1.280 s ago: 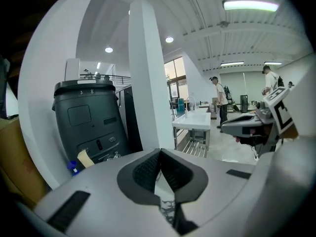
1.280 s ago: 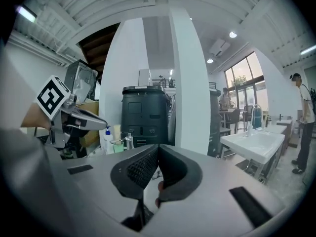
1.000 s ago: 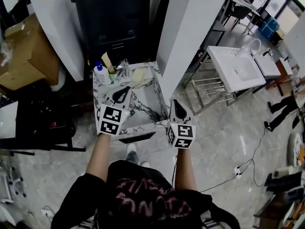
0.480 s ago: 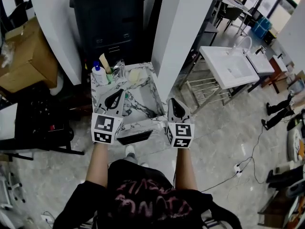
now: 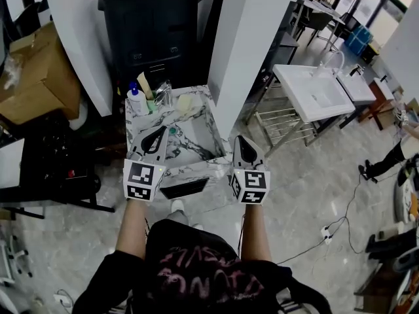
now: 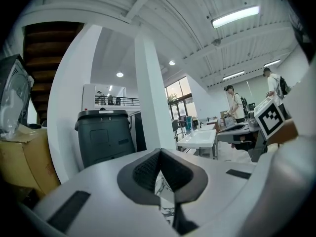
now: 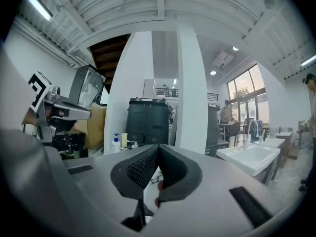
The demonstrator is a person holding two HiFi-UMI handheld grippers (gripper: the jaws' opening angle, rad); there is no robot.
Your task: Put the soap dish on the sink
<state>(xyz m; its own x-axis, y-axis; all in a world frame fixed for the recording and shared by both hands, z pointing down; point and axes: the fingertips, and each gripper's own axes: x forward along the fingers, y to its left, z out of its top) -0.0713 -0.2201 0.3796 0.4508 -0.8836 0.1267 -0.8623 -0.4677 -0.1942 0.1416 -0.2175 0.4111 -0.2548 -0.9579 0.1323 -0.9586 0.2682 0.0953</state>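
Observation:
A small marble-patterned table (image 5: 196,150) stands in front of me. At its far edge lie a pale yellow soap dish (image 5: 186,103), as far as I can tell, and a white pump bottle (image 5: 137,101). The white sink (image 5: 314,90) stands on a metal frame well to the right, also seen as the sink (image 6: 200,138) and the sink (image 7: 249,157). My left gripper (image 5: 159,131) hovers over the table's near part, shut and holding nothing. My right gripper (image 5: 241,140) hangs just off the table's right edge, also shut and holding nothing. Jaw pads meet in both gripper views.
A black bin (image 5: 154,25) stands behind the table, between a white wall panel and a white column (image 5: 255,38). A cardboard box (image 5: 33,70) sits at the left. Cables cross the floor at the right, where a person's legs (image 5: 386,159) show. Two people (image 6: 234,107) stand beyond the sink.
My left gripper has drawn back toward me, from the table's middle to its near part. The right gripper has hardly moved. Both stay shut.

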